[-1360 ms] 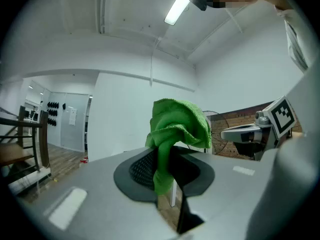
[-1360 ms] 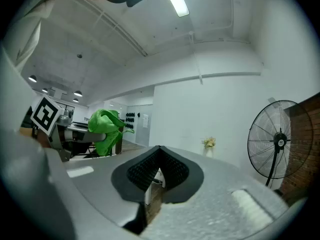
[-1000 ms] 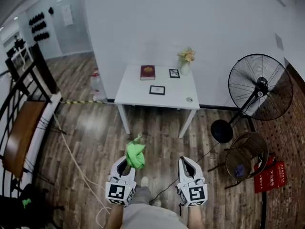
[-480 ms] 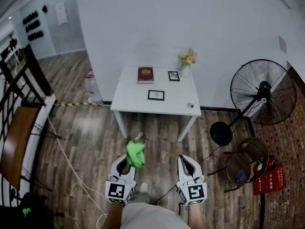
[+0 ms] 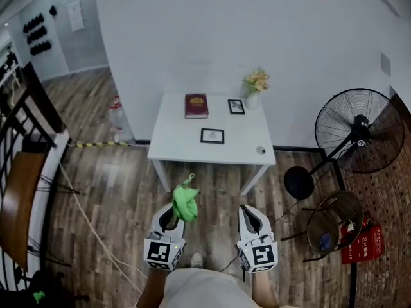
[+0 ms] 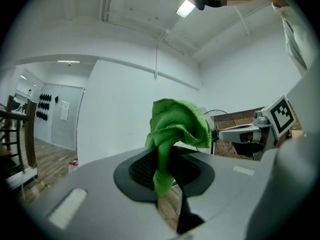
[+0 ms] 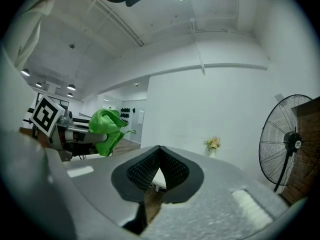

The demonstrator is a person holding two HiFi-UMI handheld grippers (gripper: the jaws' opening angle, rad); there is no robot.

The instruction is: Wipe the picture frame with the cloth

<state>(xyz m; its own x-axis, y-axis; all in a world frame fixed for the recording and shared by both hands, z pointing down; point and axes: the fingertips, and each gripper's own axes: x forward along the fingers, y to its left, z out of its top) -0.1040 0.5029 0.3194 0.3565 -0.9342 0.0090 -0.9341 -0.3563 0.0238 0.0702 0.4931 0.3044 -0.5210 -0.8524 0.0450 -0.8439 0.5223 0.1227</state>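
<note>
A green cloth (image 5: 183,203) (image 6: 176,134) is clamped in my left gripper (image 5: 171,218), whose jaws are shut on it. To its right my right gripper (image 5: 249,214) is shut, with nothing between its jaws. Both point level toward a white table (image 5: 173,141) ahead. A small black picture frame (image 5: 212,136) lies flat in the middle of the table. A second small frame (image 5: 236,106) stands at the back beside a vase of flowers (image 5: 255,84). From the right gripper view the cloth (image 7: 106,129) shows at the left and the flowers (image 7: 214,144) far ahead.
A dark red book (image 5: 196,105) lies at the table's back left and a small round object (image 5: 260,150) near its right front corner. A standing fan (image 5: 357,140) and a wire basket (image 5: 335,221) are to the right. A railing (image 5: 26,136) and cable (image 5: 83,217) run along the left.
The table has drawn nearer in the head view as both grippers moved forward toward it. The cloth stays clamped in the left gripper.
</note>
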